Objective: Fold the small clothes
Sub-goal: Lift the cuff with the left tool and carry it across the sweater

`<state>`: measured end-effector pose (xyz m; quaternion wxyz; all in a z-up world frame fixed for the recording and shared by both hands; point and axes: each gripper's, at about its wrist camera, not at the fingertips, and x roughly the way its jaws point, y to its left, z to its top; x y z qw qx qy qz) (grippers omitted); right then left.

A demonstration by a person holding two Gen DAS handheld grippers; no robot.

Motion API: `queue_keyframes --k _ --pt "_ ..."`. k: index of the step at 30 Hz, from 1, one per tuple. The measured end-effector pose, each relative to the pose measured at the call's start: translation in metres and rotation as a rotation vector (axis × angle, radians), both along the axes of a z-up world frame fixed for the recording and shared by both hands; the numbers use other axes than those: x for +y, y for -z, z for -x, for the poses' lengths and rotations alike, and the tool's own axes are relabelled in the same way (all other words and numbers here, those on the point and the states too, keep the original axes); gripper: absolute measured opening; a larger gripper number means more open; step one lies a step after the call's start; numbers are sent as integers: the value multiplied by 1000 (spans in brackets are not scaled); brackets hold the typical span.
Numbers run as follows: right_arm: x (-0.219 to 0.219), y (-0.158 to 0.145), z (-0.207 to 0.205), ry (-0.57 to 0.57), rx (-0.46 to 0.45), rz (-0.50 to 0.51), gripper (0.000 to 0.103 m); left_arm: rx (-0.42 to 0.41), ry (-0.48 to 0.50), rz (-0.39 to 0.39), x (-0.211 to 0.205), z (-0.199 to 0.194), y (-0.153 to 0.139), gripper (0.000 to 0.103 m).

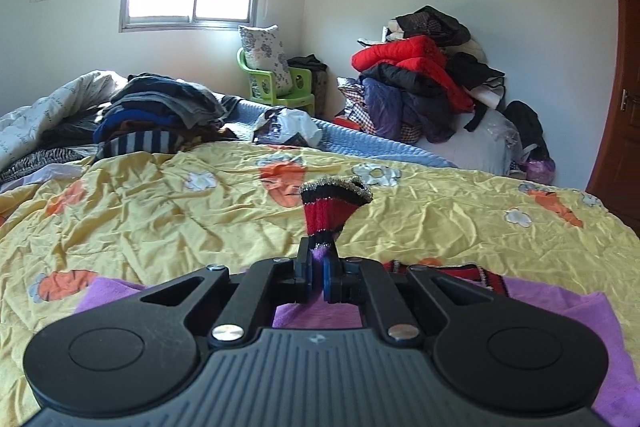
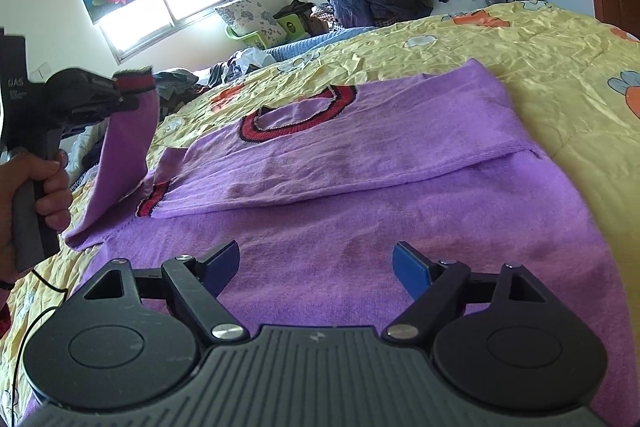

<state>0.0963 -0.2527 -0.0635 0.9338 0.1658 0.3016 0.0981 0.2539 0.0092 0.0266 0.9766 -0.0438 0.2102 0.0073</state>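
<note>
A small purple sweater (image 2: 360, 211) with a red and black collar (image 2: 296, 113) lies flat on the yellow quilt (image 2: 540, 51). Its right sleeve is folded across the chest. My left gripper (image 1: 318, 267) is shut on the red and black striped cuff (image 1: 328, 207) of the other sleeve and holds it lifted off the bed. In the right wrist view that same left gripper (image 2: 120, 97) shows at the left, with the purple sleeve (image 2: 120, 155) hanging from it. My right gripper (image 2: 316, 267) is open, low over the sweater's lower body, with nothing between its fingers.
A person's hand (image 2: 36, 195) grips the left tool's handle. A stack of folded clothes (image 1: 160, 115) and a white bag (image 1: 288, 127) lie at the far side of the bed. Jackets are heaped (image 1: 420, 87) in the corner, by a green chair (image 1: 276, 83). A brown door (image 1: 624, 87) stands at the right.
</note>
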Motion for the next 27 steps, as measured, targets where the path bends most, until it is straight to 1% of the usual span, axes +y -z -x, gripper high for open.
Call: queue_keyframes --k 6,10,19,27 --pt "-5 1 3 9 1 -8 83 -1 45 3 -29 -3 -6 5" --pt "-8 2 5 16 1 -13 83 -9 80 -10 -53 -4 -9 5" --pt "-18 5 9 32 -1 -23 84 8 151 -22 -92 -2 -6 5" --pt "-26 7 12 43 -5 -37 84 13 195 -39 -122 2 -6 5"
